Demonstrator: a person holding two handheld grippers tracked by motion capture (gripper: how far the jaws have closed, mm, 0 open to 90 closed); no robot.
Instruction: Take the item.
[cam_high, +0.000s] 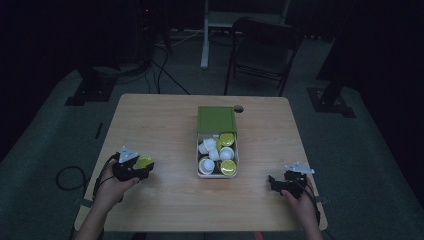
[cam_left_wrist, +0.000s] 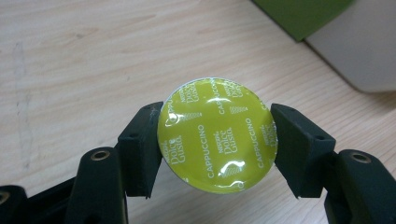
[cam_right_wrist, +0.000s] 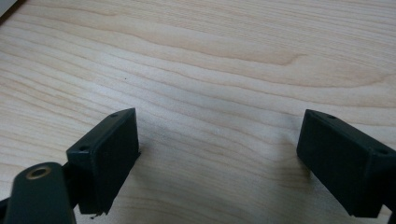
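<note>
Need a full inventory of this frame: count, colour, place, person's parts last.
Light wooden table: one, pale wood, centre of the high view.
White open box: one, white, mid-table, capsules inside.
Green box lid: one, green, at the far end of the box.
Capsules in the box: about six, green-lidded and white, loosely piled.
Green foil-lidded coffee capsule: one, printed "Cappuccino", clamped in the left claw.
Dark folding chair: one, black, on the floor beyond the table.
Black cables: several, on the floor at left and beyond the table.
Left claw: black, shut on the capsule, near the table's left edge.
Right claw: black, open, nothing between the jaws, over bare table.
Hands: two, left, right.
</note>
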